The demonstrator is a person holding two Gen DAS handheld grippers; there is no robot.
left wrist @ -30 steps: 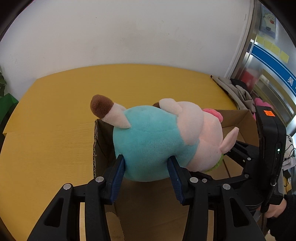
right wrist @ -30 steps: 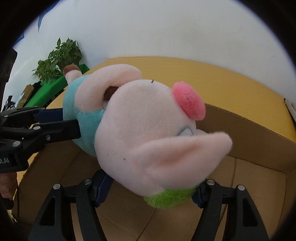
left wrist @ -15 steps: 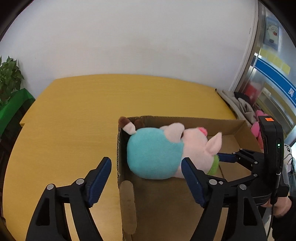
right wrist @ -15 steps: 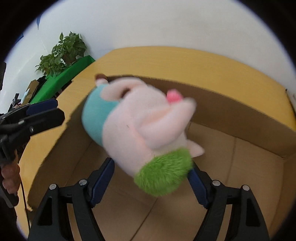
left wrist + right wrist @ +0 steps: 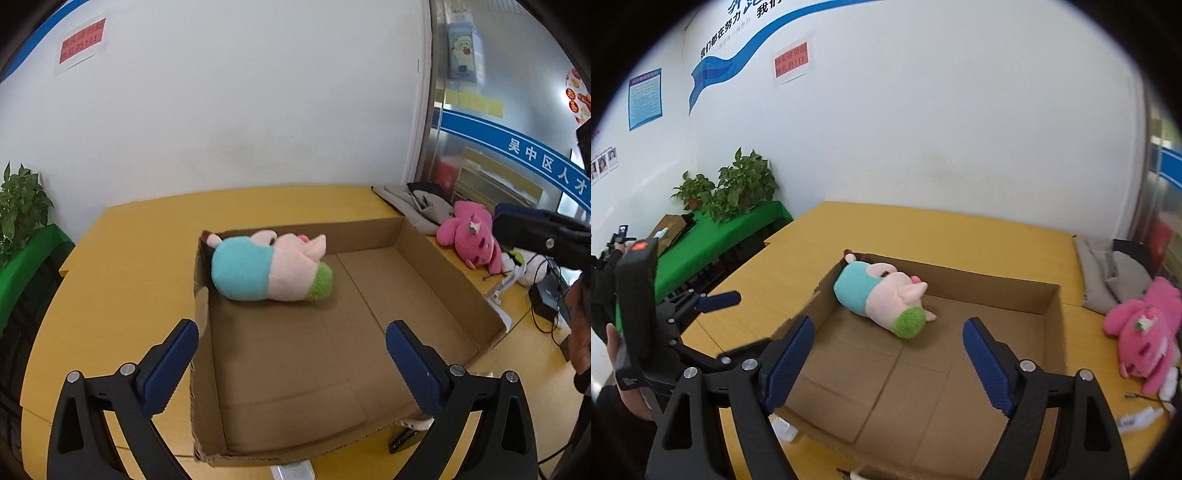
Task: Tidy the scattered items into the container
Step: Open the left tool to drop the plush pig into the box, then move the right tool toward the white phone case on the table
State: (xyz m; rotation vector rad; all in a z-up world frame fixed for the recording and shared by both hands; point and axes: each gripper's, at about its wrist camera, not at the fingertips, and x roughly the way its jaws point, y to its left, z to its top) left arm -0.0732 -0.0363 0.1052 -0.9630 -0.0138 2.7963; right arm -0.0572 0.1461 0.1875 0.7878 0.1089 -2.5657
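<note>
A plush pig (image 5: 266, 271) in a teal shirt with a green tuft lies on its side in the far left corner of the open cardboard box (image 5: 443, 266). In the right wrist view the pig (image 5: 882, 299) rests against the box's (image 5: 997, 288) far wall. My left gripper (image 5: 291, 332) hangs above the box's near left side, well back from the pig; its jaws are opening with nothing between them. My right gripper (image 5: 888, 325) hovers over the box's near part, its jaws also opening and empty. A pink plush (image 5: 469, 240) lies on the yellow table right of the box.
Grey folded cloth (image 5: 1108, 273) sits at the table's far right, behind the pink plush (image 5: 1141, 332). White bits and cables (image 5: 524, 269) lie near the right edge. A green-covered side table (image 5: 713, 236) with potted plants (image 5: 738, 184) stands to the left. A white wall is behind.
Both grippers let go of the plush pig, which dropped into the box's far left corner. Both have pulled back and upward, with jaws spread wider.
</note>
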